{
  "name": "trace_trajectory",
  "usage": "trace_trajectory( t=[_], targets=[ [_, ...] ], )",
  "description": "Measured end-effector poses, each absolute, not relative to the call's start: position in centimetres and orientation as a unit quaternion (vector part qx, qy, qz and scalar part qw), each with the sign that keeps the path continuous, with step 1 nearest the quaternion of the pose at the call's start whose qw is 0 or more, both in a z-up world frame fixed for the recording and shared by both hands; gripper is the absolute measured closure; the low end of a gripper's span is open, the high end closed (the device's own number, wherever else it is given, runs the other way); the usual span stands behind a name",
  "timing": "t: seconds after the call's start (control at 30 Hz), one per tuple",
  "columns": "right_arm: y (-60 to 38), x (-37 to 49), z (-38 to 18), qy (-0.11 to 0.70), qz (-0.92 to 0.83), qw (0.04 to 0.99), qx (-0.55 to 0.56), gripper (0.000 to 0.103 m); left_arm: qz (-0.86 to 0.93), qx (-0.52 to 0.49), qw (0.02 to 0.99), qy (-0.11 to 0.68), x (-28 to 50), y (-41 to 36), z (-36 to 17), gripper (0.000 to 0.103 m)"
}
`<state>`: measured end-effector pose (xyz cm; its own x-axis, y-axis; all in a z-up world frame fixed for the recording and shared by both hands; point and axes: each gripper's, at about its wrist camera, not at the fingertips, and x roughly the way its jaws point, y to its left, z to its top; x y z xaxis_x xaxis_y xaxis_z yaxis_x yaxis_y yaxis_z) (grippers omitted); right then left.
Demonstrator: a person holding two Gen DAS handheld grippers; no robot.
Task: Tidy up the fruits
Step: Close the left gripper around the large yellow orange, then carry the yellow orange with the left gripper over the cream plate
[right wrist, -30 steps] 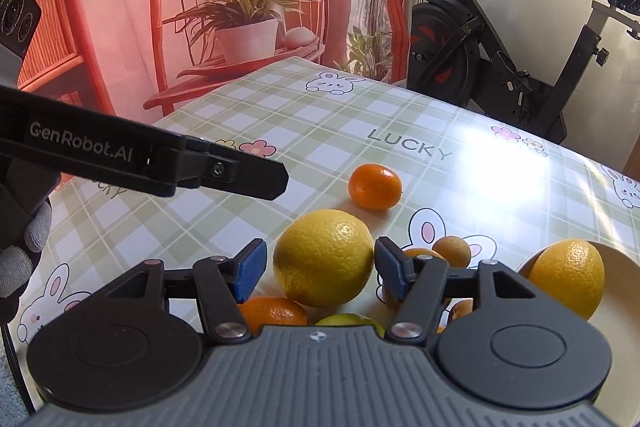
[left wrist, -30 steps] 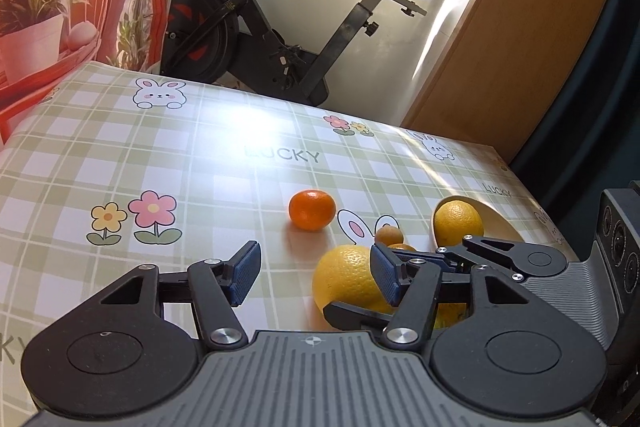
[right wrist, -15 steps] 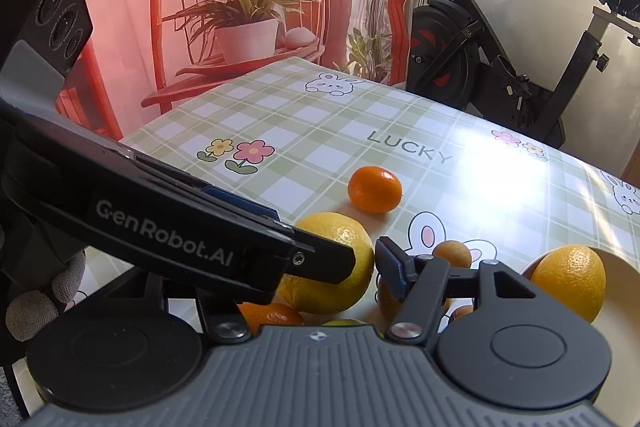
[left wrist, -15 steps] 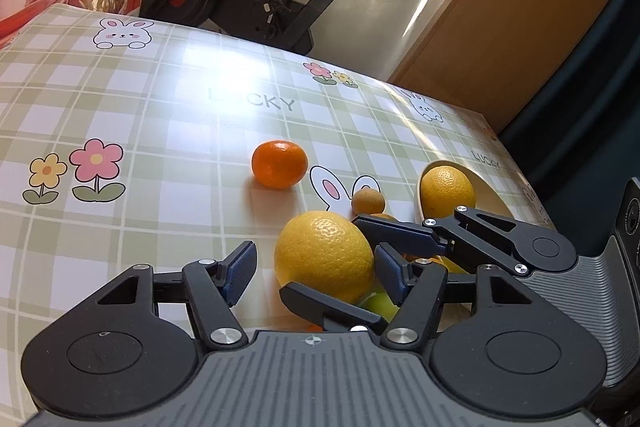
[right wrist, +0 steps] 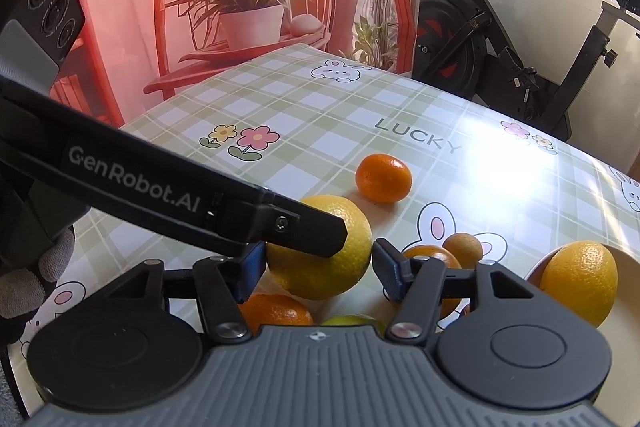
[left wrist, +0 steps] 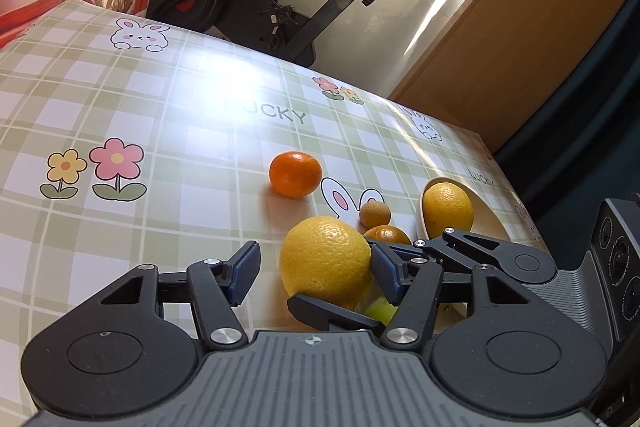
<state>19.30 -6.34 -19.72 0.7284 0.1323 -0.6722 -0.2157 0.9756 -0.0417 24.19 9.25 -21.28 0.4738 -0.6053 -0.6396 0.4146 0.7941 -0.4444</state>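
A large yellow citrus (right wrist: 320, 259) lies on a heap of fruit, between the blue pads of my right gripper (right wrist: 318, 273). Its jaws are closing and both pads touch the peel. My left gripper (left wrist: 316, 273) straddles the same citrus (left wrist: 326, 263) from the other side. Its jaws are closing too: the right pad touches the fruit, the left pad stands clear. One left finger (right wrist: 280, 223) crosses in front of the citrus. A mandarin (left wrist: 295, 174) sits alone farther back. An orange (left wrist: 448, 205) rests in a cream bowl (left wrist: 486, 217).
Under and beside the citrus lie an orange (right wrist: 276, 309), a green fruit (right wrist: 352, 321), another orange (left wrist: 386, 234) and a small brownish fruit (left wrist: 375, 214). A gloved hand (right wrist: 24, 291) holds the left gripper. An exercise bike (right wrist: 480, 39) stands behind the checked table.
The left gripper has swung in from the left and sunk, so the yellow citrus now lies between its pads and its finger crosses the right wrist view. The right gripper kept still; its pads narrowed.
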Motion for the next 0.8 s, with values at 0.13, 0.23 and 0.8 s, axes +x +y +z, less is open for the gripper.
trace_trajectory(
  t=[0.13,0.23,0.8],
  targets=[
    [-6.5,19.3,-19.9,0.358,0.091,0.928,-0.045,0.042,-0.299,-0.121,0.85,0.416,24.2,9.2,-21.4,0.039],
    [-6.5,19.2,-19.9,0.356,0.085,0.93,-0.035,0.043,-0.302,-0.121,0.848,0.419,23.8,9.1,-21.4,0.042],
    [-7.1,16.5,-17.8,0.309,0.092,0.946,0.015,0.043,-0.28,-0.058,0.877,0.386,20.6,6.5,-16.8,0.048]
  ],
)
